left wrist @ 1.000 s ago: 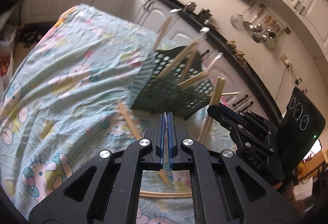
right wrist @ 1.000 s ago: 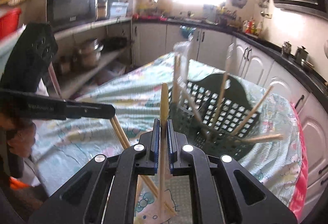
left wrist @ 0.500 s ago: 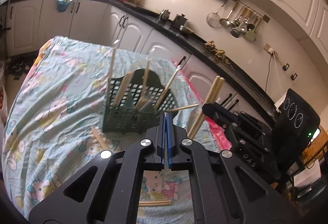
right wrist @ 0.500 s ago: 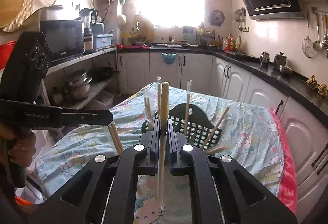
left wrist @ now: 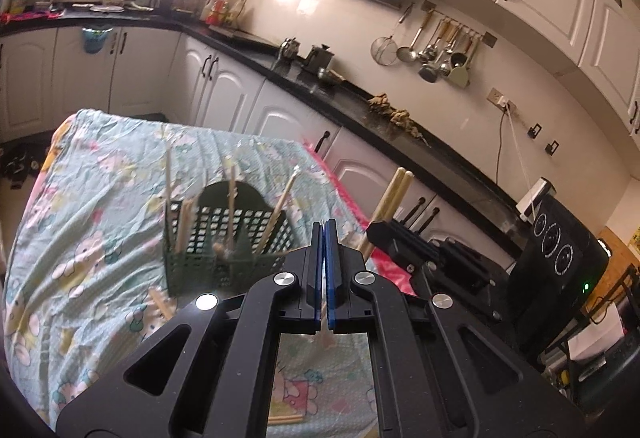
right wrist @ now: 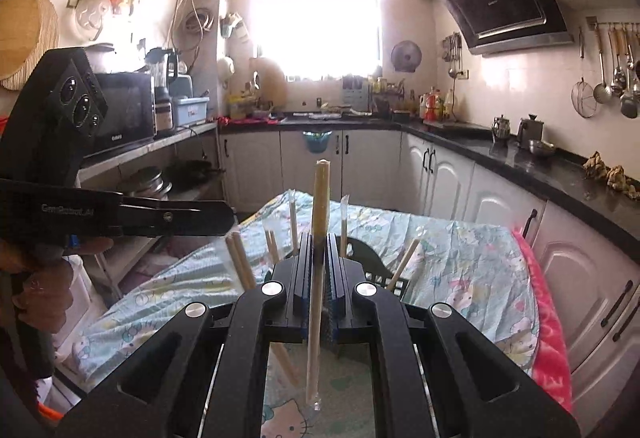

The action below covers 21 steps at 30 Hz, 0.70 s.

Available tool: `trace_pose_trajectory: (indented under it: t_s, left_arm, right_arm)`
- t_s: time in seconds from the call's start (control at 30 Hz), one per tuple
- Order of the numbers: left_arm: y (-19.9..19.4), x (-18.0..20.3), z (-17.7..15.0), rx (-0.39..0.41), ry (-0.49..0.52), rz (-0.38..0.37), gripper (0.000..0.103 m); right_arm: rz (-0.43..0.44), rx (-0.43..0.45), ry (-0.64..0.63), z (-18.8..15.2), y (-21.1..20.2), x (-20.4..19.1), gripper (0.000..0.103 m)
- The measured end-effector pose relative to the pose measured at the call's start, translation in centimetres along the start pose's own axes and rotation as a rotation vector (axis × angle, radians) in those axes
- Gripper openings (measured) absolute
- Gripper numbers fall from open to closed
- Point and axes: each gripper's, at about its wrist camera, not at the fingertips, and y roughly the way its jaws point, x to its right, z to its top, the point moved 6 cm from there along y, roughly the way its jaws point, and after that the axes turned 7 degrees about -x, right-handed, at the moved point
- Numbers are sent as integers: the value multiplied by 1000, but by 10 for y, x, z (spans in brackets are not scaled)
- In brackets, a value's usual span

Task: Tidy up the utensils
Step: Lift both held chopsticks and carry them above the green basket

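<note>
A dark green mesh basket stands on the table and holds several wrapped chopstick pairs upright; its rim shows behind my right gripper. My left gripper is shut, with only a thin clear wrapper edge between its blue pads, raised above the table right of the basket. My right gripper is shut on a wrapped pair of chopsticks, held upright; it shows in the left wrist view. Loose chopstick pairs lie on the cloth.
The table wears a light blue cartoon-print cloth with a pink edge. White cabinets and a black counter run behind and to the right. A shelf with a microwave stands at the left.
Both grippers have risen and tilted up, so the basket sits lower and farther in both views. The right gripper still holds its chopsticks. The left stays shut.
</note>
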Motion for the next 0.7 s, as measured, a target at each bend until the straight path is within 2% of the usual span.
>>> trace_pose_trajectory:
  t_s: [0.3, 0.7]
  left_arm:
    - [-4, 20, 29, 49, 45, -18, 0]
    - [-13, 32, 78, 129, 88, -12, 0]
  right_arm:
    - [-2, 63, 26, 21, -13, 9, 7]
    - [-53, 172, 0, 78, -22, 27, 7]
